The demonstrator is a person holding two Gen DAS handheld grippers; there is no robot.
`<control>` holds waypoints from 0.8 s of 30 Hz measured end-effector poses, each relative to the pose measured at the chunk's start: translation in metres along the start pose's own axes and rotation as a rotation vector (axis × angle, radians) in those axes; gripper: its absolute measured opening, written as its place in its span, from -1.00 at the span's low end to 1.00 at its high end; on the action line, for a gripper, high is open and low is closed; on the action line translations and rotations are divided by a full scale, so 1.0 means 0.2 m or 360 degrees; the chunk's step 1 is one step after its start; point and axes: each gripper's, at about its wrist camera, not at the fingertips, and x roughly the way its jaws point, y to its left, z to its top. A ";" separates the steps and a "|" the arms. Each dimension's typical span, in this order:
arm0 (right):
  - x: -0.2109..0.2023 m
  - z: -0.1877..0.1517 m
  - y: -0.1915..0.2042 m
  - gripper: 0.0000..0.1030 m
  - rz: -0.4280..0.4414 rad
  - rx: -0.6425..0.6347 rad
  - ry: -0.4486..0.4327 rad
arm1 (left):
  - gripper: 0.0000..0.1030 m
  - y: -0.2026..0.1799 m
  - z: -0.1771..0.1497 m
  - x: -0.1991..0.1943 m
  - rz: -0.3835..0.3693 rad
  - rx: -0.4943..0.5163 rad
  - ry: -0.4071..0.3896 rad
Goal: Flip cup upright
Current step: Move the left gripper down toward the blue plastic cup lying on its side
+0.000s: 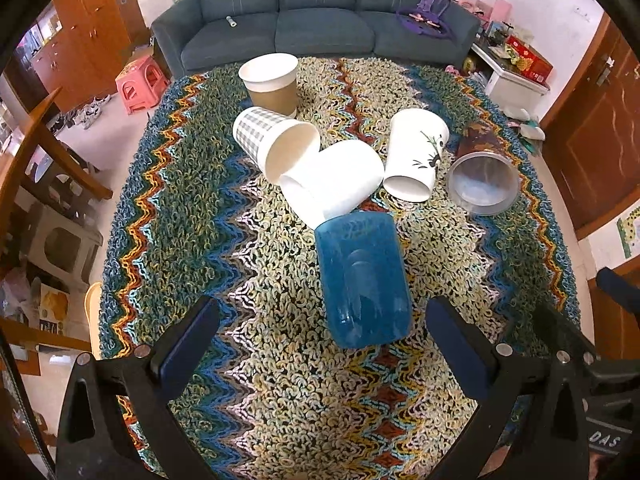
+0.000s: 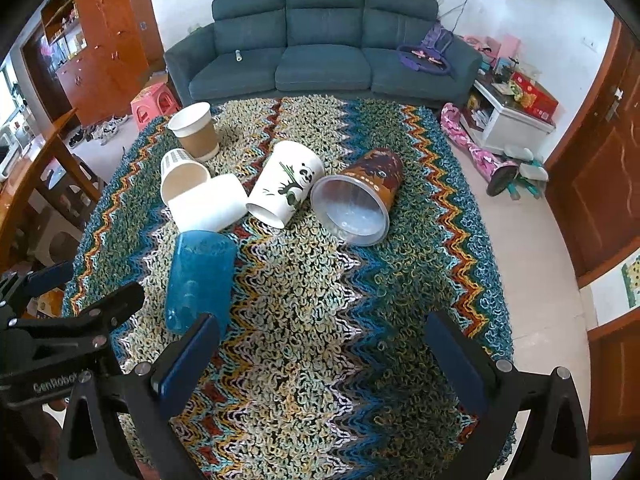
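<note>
I see the bench (image 1: 192, 208) first, covered edge to edge by a shaggy zigzag cloth (image 2: 320, 300) in blue, green, orange and cream. Behind it stands a dark blue-grey sofa (image 2: 324, 40), with a pink stool (image 1: 140, 84) on the floor off its left end.

My left gripper (image 1: 320, 340) hangs over the near part of the bench with its jaws spread wide and nothing between them. My right gripper (image 2: 320, 356) is the same: jaws released, empty, above bare cloth. In the right wrist view, the left gripper's black frame shows at the lower left edge.

Six cups sit on the cloth. The blue translucent cup (image 1: 362, 280) lies on its side nearest my left gripper, between the lines of its two fingers but clear of them; its far end touches the plain white cup (image 1: 336, 178). That white cup is also on its side, pressed against the grey checked cup (image 1: 276, 144), which lies tipped with its mouth toward me. The brown printed clear cup (image 2: 356, 196) lies on its side to the right, mouth facing me, just beside the panda cup (image 2: 286, 182), which is also down with its rim toward me. The brown-sleeved paper cup (image 1: 272, 84) stands upright at the far side, just behind the checked one.
</note>
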 end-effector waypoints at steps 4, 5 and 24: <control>0.04 -0.02 -0.02 1.00 0.0010 0.0008 0.0029 | 0.99 -0.02 0.01 0.07 0.0032 0.0009 0.0037; 0.04 -0.02 -0.03 1.00 0.0010 0.0009 0.0032 | 0.99 -0.02 0.01 0.09 0.0032 0.0007 0.0056; 0.19 -0.03 -0.10 1.00 0.0054 0.0047 0.0094 | 0.84 -0.08 0.04 0.32 -0.0025 -0.0053 0.0266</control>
